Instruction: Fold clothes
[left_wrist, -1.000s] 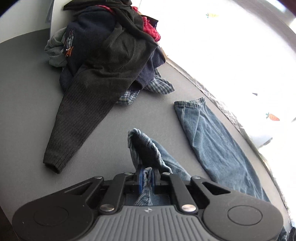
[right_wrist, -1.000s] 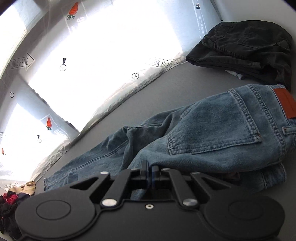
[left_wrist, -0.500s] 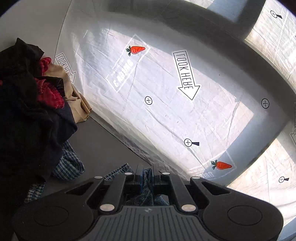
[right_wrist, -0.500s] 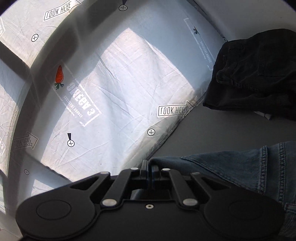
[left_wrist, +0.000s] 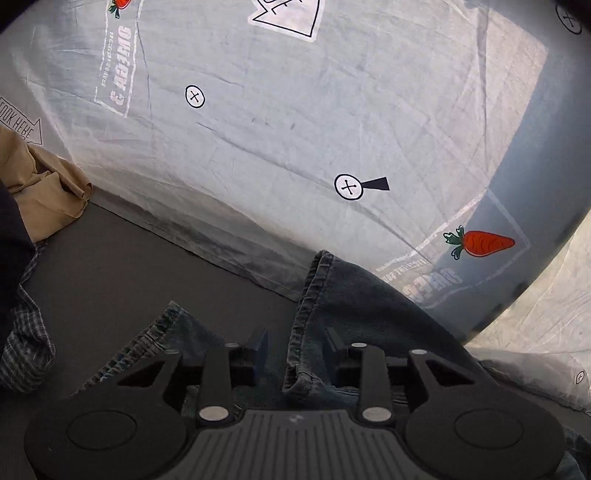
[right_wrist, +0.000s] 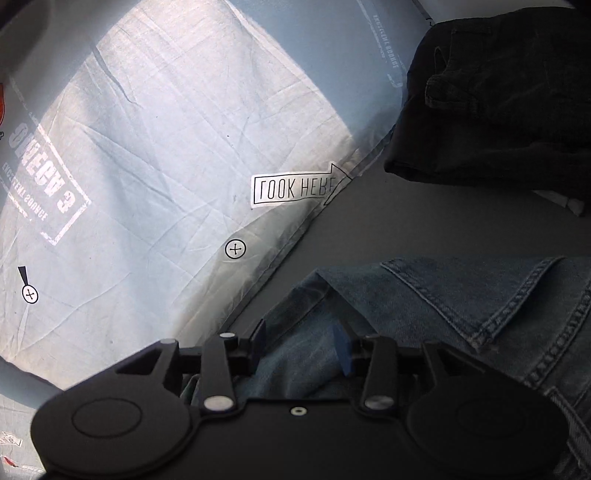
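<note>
The left claw (left_wrist: 293, 347) is wide open now and holds nothing. Half a second ago it was pinched shut on the blue denim jeans (left_wrist: 354, 314). The thick stitched hem of one leg lies loose in the gap between its two blue pads, at the bottom middle of the frame. The right claw (right_wrist: 301, 345) has let go too. It was shut on the jeans a moment ago, and now its pads stand far apart with lighter blue denim lying between them, not gripped. So both hands have dropped the jeans after laying them over. That likely means one fold is done and the next one can start.

Farther out, the jeans rest on the dark grey tabletop (left_wrist: 122, 266), with a back pocket at the lower right of the right view. Behind is the wrinkled white printed sheet (left_wrist: 280, 140). A black folded garment (right_wrist: 498, 96) sits upper right, and a tan cloth (left_wrist: 40, 184) at left.
</note>
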